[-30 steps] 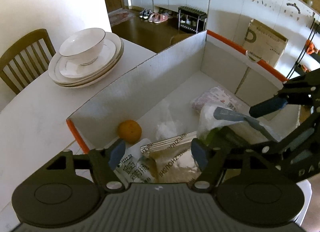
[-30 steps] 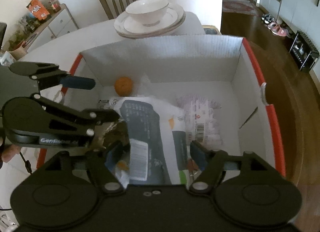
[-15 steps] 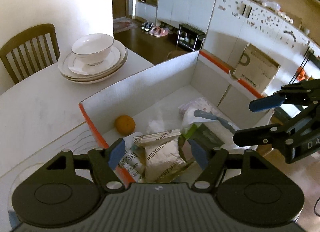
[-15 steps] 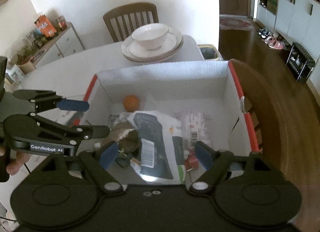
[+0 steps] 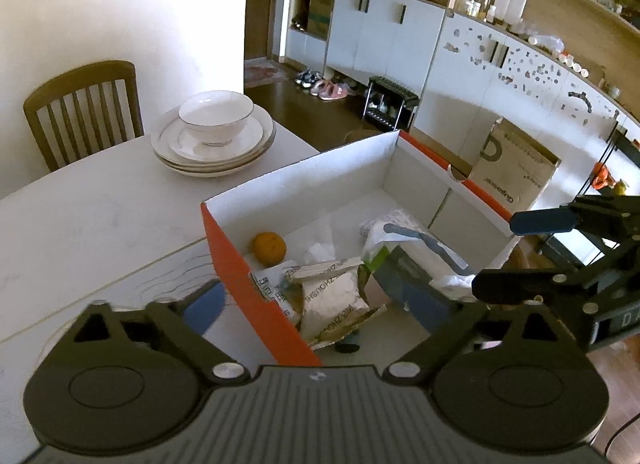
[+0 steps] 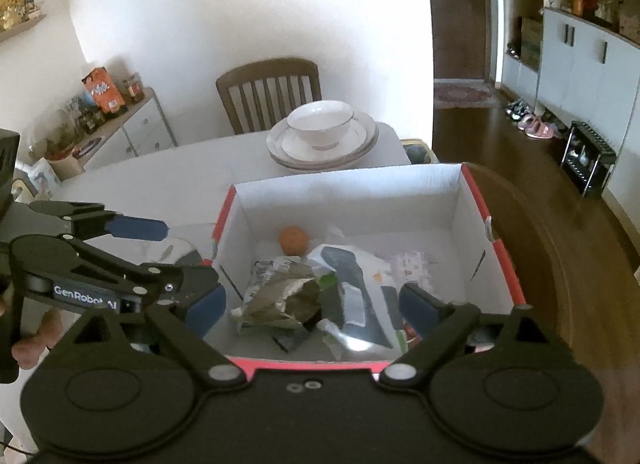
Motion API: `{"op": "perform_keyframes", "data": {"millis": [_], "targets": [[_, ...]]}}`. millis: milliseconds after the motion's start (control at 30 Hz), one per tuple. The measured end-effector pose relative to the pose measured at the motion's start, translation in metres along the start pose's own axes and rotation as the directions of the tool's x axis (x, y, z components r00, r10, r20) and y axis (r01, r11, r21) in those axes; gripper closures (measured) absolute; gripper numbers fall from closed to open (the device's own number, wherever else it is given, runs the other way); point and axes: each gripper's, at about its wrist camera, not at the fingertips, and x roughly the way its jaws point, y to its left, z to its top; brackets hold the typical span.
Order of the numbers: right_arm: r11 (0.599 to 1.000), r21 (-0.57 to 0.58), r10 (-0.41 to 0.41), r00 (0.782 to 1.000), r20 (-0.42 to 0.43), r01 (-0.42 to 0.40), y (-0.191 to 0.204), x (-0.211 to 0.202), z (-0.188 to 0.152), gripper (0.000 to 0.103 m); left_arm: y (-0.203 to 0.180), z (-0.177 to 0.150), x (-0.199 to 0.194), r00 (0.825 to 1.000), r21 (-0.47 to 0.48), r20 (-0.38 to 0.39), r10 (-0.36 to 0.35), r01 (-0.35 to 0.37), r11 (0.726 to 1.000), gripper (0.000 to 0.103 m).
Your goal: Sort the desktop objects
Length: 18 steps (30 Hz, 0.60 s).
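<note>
White tabletop (image 5: pixel 92 216) is carrying a red-rimmed box (image 6: pixel 476 200) at its near corner, with stacked plates and a bowl (image 6: pixel 320 128) sitting toward the far edge. Inside the box, an orange (image 6: pixel 293 239) is lying by the far left corner, while crumpled packets (image 6: pixel 280 296) and a grey-and-white bag (image 6: pixel 352 288) are piling along the near wall. Over the last second both grippers have been pulling up and back out of the box, empty, so the latest drop-off looks finished. The right gripper (image 6: pixel 312 304) is hovering above the near rim, jaws spread wide, holding nothing. The left gripper (image 5: pixel 316 304) is straddling the box's left wall, also wide open and empty. Everything in the box is lying below and ahead of both jaws, touching neither.
</note>
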Motion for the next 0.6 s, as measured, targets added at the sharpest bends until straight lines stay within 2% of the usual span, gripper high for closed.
{"op": "perform_keyframes", "data": {"millis": [133, 333, 600], "targets": [[1.000, 0.007, -0.025, 0.999, 0.032, 0.024, 0.008, -0.009, -0.008, 0.008, 0.000, -0.008, -0.011, 1.000, 0.015, 0.009, -0.007, 0.007, 1.000, 0.001], [0.997, 0.067, -0.030, 0.997, 0.076, 0.025, 0.011, -0.019, -0.022, 0.001, 0.001, -0.020, -0.024, 0.999, 0.022, 0.025, -0.025, 0.024, 0.999, 0.000], [0.994, 0.105, -0.047, 0.990, 0.131, 0.033, 0.020, -0.038, -0.041, 0.001, -0.003, -0.037, -0.041, 0.998, 0.028, 0.033, -0.048, 0.047, 0.999, 0.000]]}}
